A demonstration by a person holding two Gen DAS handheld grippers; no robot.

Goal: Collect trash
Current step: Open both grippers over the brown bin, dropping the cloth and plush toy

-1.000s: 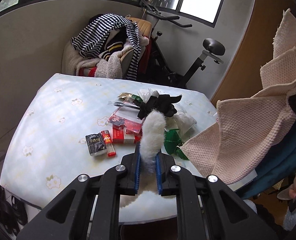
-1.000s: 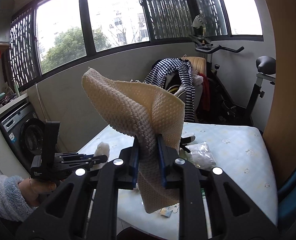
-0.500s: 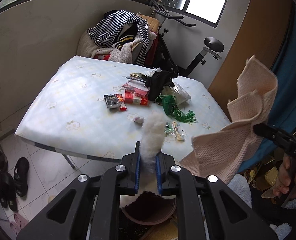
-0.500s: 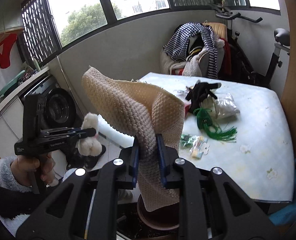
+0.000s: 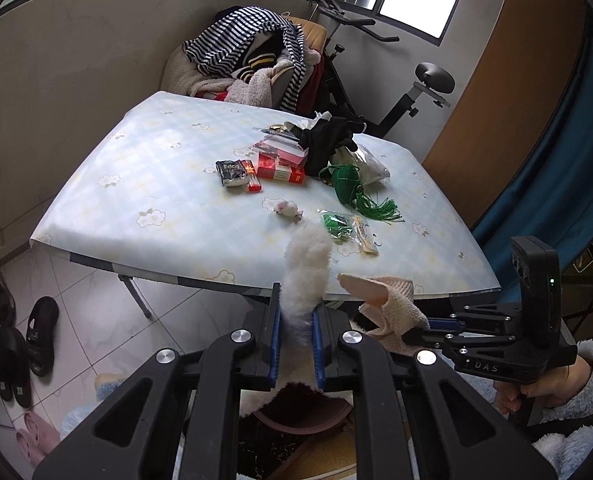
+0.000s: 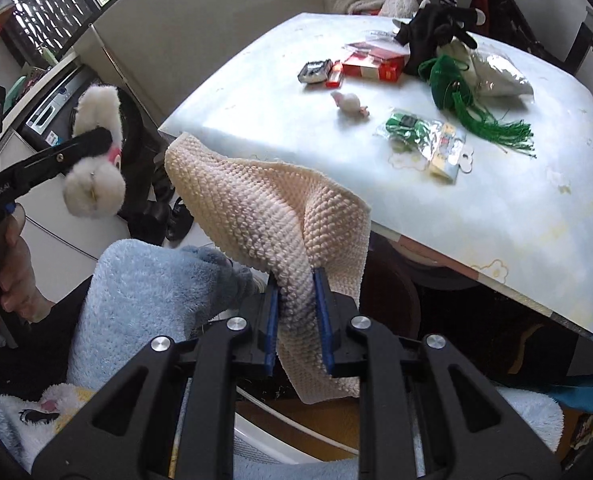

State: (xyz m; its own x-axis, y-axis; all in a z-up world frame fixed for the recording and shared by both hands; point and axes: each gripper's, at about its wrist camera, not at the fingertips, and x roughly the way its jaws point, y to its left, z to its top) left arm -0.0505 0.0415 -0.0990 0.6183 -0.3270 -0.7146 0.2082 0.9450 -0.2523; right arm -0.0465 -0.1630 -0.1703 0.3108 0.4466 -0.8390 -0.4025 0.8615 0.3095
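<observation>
My left gripper [image 5: 295, 322] is shut on a white fluffy toy [image 5: 307, 268], held off the table's near edge above a brown bin [image 5: 302, 412] on the floor. The same toy [image 6: 92, 168] shows at the left of the right wrist view, clamped by that gripper [image 6: 96, 138]. My right gripper [image 6: 296, 292] is shut on a cream knitted cloth [image 6: 264, 208], low beside the table edge; that cloth [image 5: 384, 300] and gripper [image 5: 406, 330] appear at the right of the left wrist view. Wrappers, a red box [image 5: 282, 168] and a green tassel [image 5: 352, 188] lie on the table [image 5: 144, 184].
A black glove [image 5: 328, 140] and a plastic bag [image 5: 370, 164] sit at the table's far side. A chair piled with striped clothes [image 5: 248, 44] and an exercise bike [image 5: 408, 88] stand behind. Shoes [image 5: 36, 332] lie on the tiled floor at the left. A washing machine [image 6: 52, 108] stands left.
Both grippers have drawn back from the table and dropped low, off its near edge. The cloth has come down from high at the right to beside the toy, over the bin.
</observation>
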